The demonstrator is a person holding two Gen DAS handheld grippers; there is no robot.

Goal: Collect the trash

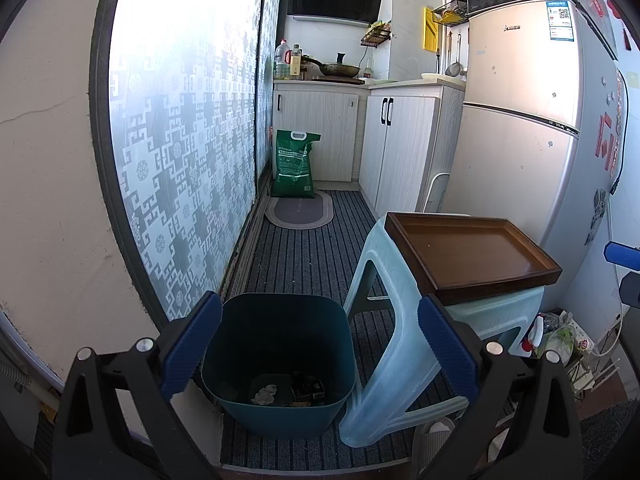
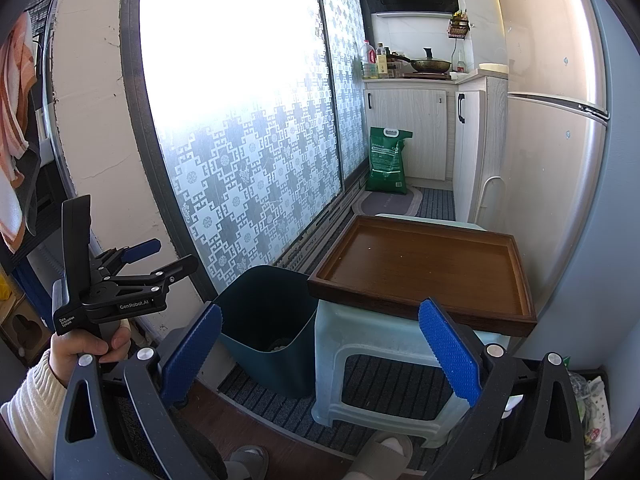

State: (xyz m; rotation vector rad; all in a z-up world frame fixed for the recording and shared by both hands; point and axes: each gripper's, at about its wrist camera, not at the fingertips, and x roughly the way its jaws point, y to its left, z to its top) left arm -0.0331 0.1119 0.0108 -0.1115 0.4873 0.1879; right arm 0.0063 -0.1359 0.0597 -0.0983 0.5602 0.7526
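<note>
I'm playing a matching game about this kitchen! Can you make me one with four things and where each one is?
Things:
1. wooden tray
2. crumpled paper
3. green bag
4. frying pan

Places:
A. on the counter
B. on the plastic stool
C. on the floor, against the cabinet
D. inside the trash bin

Pairs: 1-B, 2-D, 3-C, 4-A

Bare tray [image 2: 420,268] on stool [image 2: 360,336], bin [image 2: 264,320] alongside.
</note>
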